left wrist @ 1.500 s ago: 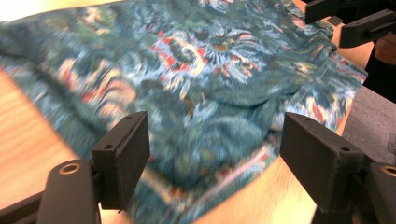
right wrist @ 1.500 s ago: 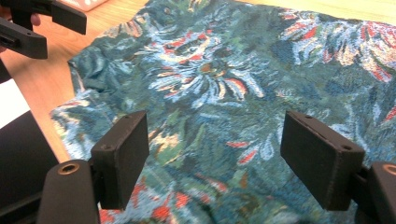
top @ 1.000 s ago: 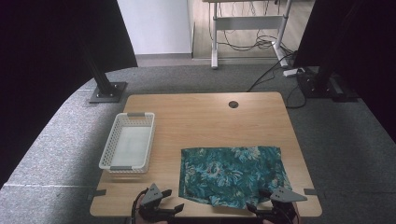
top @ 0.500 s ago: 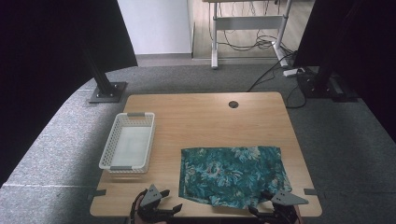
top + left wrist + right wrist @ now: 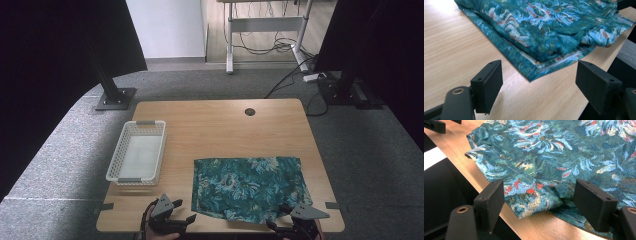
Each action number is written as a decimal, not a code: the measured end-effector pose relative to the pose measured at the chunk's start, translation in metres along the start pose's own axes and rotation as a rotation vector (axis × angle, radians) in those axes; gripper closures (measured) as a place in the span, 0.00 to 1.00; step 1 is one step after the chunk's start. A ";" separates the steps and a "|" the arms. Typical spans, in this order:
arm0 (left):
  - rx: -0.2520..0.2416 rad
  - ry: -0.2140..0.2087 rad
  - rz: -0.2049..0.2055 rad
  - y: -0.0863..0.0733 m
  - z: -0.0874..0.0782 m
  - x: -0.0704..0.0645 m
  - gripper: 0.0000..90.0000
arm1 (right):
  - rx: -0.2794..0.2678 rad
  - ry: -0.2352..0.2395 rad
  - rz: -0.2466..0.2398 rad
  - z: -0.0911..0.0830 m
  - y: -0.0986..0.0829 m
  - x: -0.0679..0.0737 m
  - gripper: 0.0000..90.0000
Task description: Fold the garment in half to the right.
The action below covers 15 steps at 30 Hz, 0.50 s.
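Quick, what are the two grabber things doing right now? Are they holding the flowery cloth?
Left gripper: open, holding nothing, jaws aimed at a corner of the flowery cloth.
Right gripper: open, jaws either side of the cloth's near edge, not clamped.

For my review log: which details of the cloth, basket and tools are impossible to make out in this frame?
- Person's hands: cut off by the bottom edge in the high view, below the left tool and right tool.
- Floral cloth: what garment it is; folds hide its underside and layers in all views.
- White basket: its mesh detail is too small in the high view.
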<state>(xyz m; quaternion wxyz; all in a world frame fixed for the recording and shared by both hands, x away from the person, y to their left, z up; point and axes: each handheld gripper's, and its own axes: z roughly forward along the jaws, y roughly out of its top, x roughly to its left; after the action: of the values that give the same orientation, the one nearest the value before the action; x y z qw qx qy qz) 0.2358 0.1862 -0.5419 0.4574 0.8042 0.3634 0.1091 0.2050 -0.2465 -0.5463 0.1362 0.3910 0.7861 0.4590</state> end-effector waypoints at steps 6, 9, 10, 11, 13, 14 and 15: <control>-0.006 -0.008 -0.013 0.007 0.007 0.006 0.23 | 0.003 0.006 -0.012 0.000 0.000 0.001 0.27; -0.011 -0.007 -0.023 0.012 0.010 0.009 0.23 | 0.009 0.007 -0.018 0.001 0.000 0.001 0.27; -0.016 -0.013 -0.030 0.015 0.011 0.011 0.23 | 0.011 0.008 -0.020 0.002 0.000 0.001 0.27; -0.019 -0.010 -0.029 0.017 0.012 0.012 0.23 | 0.014 0.009 -0.019 0.003 0.000 0.001 0.27; -0.029 -0.018 -0.029 0.024 0.014 0.015 0.23 | 0.017 0.009 -0.014 0.003 -0.002 0.000 0.27; -0.029 -0.018 -0.029 0.024 0.014 0.015 0.23 | 0.017 0.009 -0.014 0.003 -0.002 0.000 0.27; -0.028 -0.018 -0.023 0.026 0.015 0.016 0.23 | 0.017 0.007 -0.014 0.003 -0.002 0.000 0.27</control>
<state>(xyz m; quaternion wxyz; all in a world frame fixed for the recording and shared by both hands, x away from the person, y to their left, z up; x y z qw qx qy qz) 0.2673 0.1785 -0.5316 0.4728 0.7945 0.3672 0.1018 0.2061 -0.2456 -0.5496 0.1331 0.3851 0.7930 0.4530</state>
